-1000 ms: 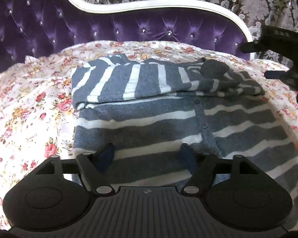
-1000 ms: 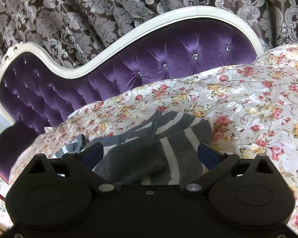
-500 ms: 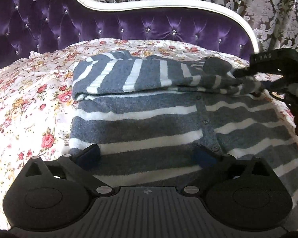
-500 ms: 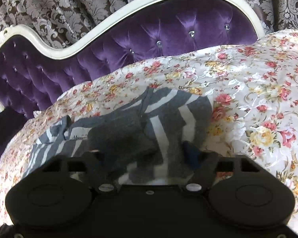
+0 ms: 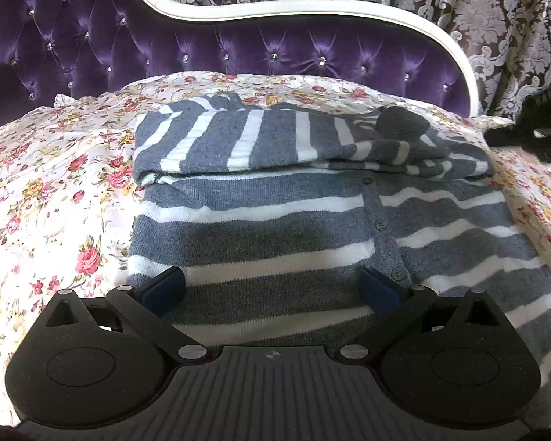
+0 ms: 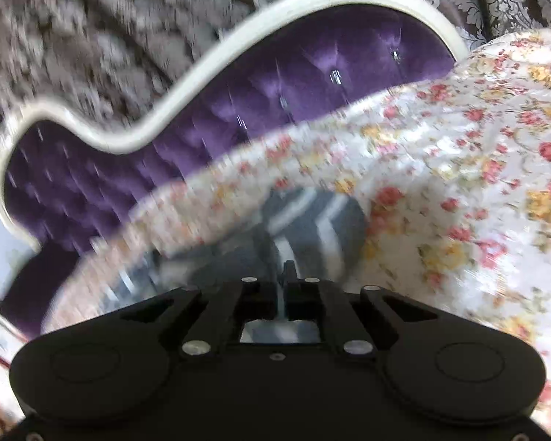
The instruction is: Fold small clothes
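While the striped cardigan [image 5: 275, 228] lies on the floral bedspread [image 5: 55, 191] in front of the purple headboard [image 5: 165, 47], its top part is already folded down across the body. Left of its button placket [image 5: 382, 228], the left gripper [image 5: 272, 288] hovers over the near hem with fingers spread wide, nothing between them. Right of the placket, the right gripper [image 6: 288, 279] has its fingers pressed together, seemingly pinching a fold of the striped knit at the garment's right end, though blur hides the contact. Judging by this, a fold is in hand; next the right hand should carry its edge across toward the placket, keeping the layers aligned.
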Motion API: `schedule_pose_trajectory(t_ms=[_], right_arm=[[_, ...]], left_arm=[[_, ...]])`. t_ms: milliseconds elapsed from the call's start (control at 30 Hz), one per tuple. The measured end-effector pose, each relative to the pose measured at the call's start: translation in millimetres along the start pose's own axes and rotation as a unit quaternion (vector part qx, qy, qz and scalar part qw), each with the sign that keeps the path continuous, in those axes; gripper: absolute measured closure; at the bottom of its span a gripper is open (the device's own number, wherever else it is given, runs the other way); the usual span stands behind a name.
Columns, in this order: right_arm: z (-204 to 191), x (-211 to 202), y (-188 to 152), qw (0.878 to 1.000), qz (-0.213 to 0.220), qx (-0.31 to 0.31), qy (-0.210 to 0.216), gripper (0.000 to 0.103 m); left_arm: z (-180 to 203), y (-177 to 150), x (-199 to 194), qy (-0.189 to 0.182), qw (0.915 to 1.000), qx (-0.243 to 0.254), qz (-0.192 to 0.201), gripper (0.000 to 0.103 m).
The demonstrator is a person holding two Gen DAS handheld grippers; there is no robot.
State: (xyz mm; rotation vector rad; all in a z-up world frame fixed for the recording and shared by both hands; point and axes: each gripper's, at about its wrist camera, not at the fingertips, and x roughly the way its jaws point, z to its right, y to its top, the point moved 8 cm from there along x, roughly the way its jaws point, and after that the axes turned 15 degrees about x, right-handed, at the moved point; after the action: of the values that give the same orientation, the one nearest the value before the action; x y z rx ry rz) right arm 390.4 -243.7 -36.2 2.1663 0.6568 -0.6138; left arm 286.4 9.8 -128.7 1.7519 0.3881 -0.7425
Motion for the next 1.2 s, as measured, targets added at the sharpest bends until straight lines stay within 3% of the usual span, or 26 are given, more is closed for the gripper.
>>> schedule_pose_trajectory(t_ms=[33, 67, 133, 167, 267, 367, 533, 600, 633, 700, 800, 867, 967, 1033, 1100, 1133, 1200], right_arm=[[0, -4, 2, 1.000, 0.020, -0.009, -0.004, 0.082], [-6, -9, 5, 0.999, 0.042, -0.026, 0.005, 0.068], [-18, -10, 7, 0.997, 0.054, -0.035, 0.043, 0.050], [-23, -7, 7, 0.996, 0.048, -0.031, 0.063, 0.048], [-31, 21, -1, 0.995, 0.005, 0.004, 0.097, 0.048], [-24, 47, -12, 0.998, -0.014, 0.021, 0.059, 0.048], [-15, 60, -25, 0.996, -0.042, 0.049, 0.060, 0.049], [-13, 59, -25, 0.996, -0.037, 0.050, 0.057, 0.066], [-12, 56, -25, 0.996, -0.035, 0.053, 0.061, 0.092], [-16, 47, -23, 0.996, -0.019, 0.048, 0.070, 0.092], [-34, 16, -21, 0.997, 0.020, -0.010, 0.078, 0.092], [-38, -1, -27, 0.997, 0.031, -0.050, 0.056, 0.092], [-26, 9, -36, 0.998, -0.013, -0.059, 0.015, 0.091], [-17, 19, -44, 0.996, -0.052, -0.067, -0.017, 0.084], [-17, 15, -43, 0.996, -0.046, -0.072, -0.024, 0.084], [-20, 11, -39, 0.996, -0.033, -0.079, -0.024, 0.081], [-28, -1, -30, 0.995, 0.017, -0.096, -0.022, 0.061]], left_arm=[[0, 0, 0, 0.000, 1.0000, 0.000, 0.000, 0.000], [0, 0, 0, 0.000, 1.0000, 0.000, 0.000, 0.000], [0, 0, 0, 0.000, 1.0000, 0.000, 0.000, 0.000], [0, 0, 0, 0.000, 1.0000, 0.000, 0.000, 0.000], [0, 0, 0, 0.000, 1.0000, 0.000, 0.000, 0.000], [-1, 0, -1, -0.001, 1.0000, -0.001, 0.000, 0.000], [-1, 0, -1, -0.001, 1.0000, -0.001, 0.000, 0.000], [-1, 0, -1, -0.001, 1.0000, -0.001, 0.000, 0.000], [-1, 0, -1, -0.001, 1.0000, -0.001, 0.000, 0.000], [-1, 0, -1, -0.001, 1.0000, -0.001, 0.000, 0.000], [-1, 0, -1, -0.001, 1.0000, -0.002, 0.000, 0.000], [-1, 0, -1, -0.001, 1.0000, -0.001, 0.000, 0.000], [-1, 0, -1, -0.001, 1.0000, -0.001, 0.000, 0.000], [-1, 0, -1, -0.001, 1.0000, -0.001, 0.000, 0.000], [-1, 0, -1, -0.001, 1.0000, -0.001, 0.000, 0.000], [-1, 0, -1, 0.000, 1.0000, -0.001, -0.001, 0.000], [-1, 1, -1, 0.000, 1.0000, 0.000, -0.001, 0.000]])
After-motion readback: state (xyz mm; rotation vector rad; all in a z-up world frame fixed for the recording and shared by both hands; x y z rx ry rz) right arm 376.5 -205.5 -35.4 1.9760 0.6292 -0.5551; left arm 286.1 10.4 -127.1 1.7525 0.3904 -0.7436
